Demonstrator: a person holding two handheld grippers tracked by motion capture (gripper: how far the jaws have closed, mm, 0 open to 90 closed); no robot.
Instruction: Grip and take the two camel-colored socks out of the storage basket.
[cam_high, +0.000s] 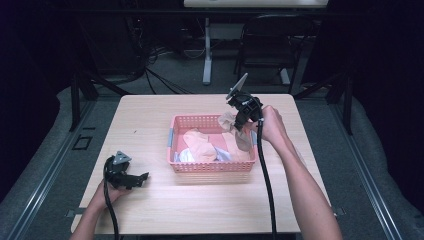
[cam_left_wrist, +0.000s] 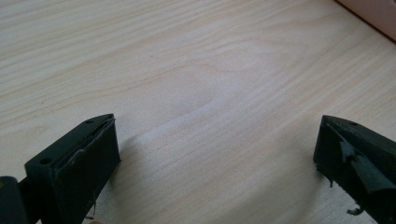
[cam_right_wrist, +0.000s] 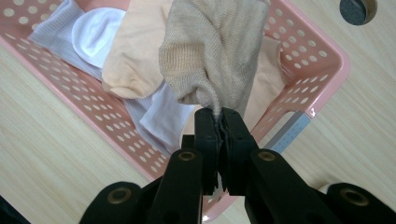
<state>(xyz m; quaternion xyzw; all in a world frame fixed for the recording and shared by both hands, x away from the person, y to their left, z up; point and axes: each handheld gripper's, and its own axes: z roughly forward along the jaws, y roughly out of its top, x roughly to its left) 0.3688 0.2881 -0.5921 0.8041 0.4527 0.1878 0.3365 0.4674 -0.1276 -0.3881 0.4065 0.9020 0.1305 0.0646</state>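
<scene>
jaws: right gripper (cam_right_wrist: 218, 122) pinching beige ribbed sock (cam_right_wrist: 215, 51), hanging crumpled | left gripper (cam_left_wrist: 215, 154) spread

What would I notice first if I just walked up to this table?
The pink basket in the middle of the table, full of socks. Above its right end, the right gripper pinches a beige sock that dangles over the others. The left gripper rests open on the bare wood at the left.
</scene>
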